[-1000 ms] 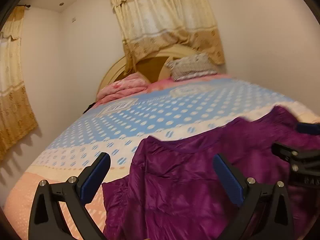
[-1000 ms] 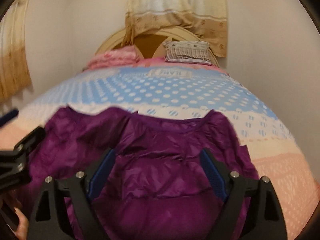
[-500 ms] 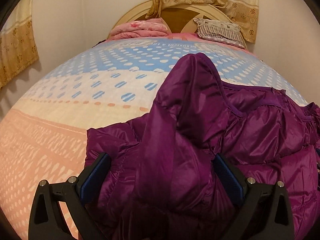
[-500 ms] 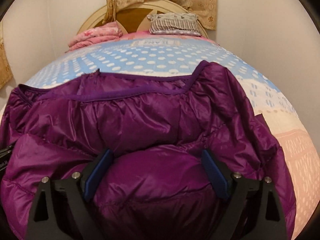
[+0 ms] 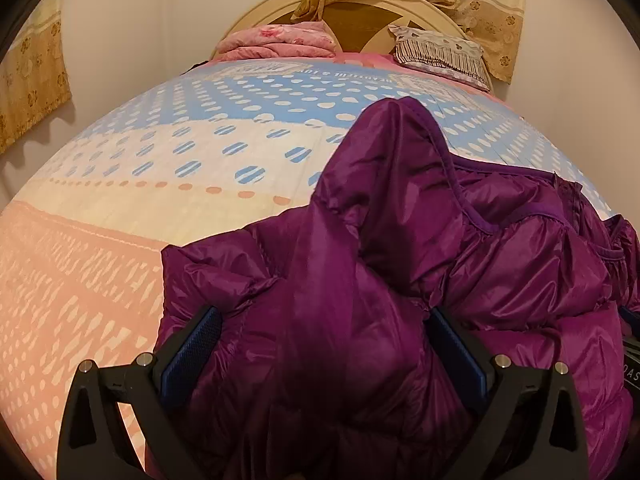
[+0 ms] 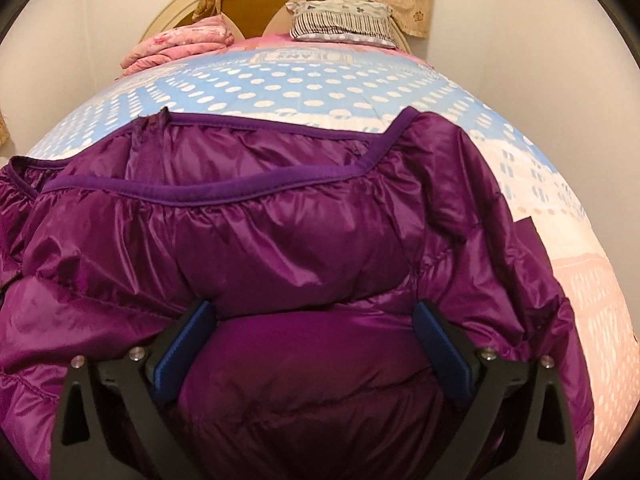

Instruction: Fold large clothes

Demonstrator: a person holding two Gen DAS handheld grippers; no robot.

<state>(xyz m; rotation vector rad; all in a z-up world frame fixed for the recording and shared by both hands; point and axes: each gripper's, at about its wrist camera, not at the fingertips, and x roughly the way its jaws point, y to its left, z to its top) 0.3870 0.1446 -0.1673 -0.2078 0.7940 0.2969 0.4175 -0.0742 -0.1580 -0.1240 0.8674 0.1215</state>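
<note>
A shiny purple puffer jacket (image 5: 400, 264) lies bunched on the bed, with a sleeve or fold rising to a peak. It fills the right wrist view (image 6: 280, 248) too, its trimmed hem edge running across. My left gripper (image 5: 324, 344) is open, jaws wide, with jacket fabric bulging between the blue pads. My right gripper (image 6: 316, 336) is open the same way, with a puffy panel of the jacket between its jaws. Neither pair of pads is pressed together on the fabric.
The bed (image 5: 180, 160) has a blue, cream and pink dotted sheet. A folded pink blanket (image 5: 280, 42) and a striped pillow (image 5: 440, 54) lie by the headboard. Walls and curtains (image 5: 32, 76) stand close around. The other gripper's edge shows at far right (image 5: 630, 356).
Both grippers came down and forward onto the jacket, which now fills the space between their jaws. Over the last half second little moved.
</note>
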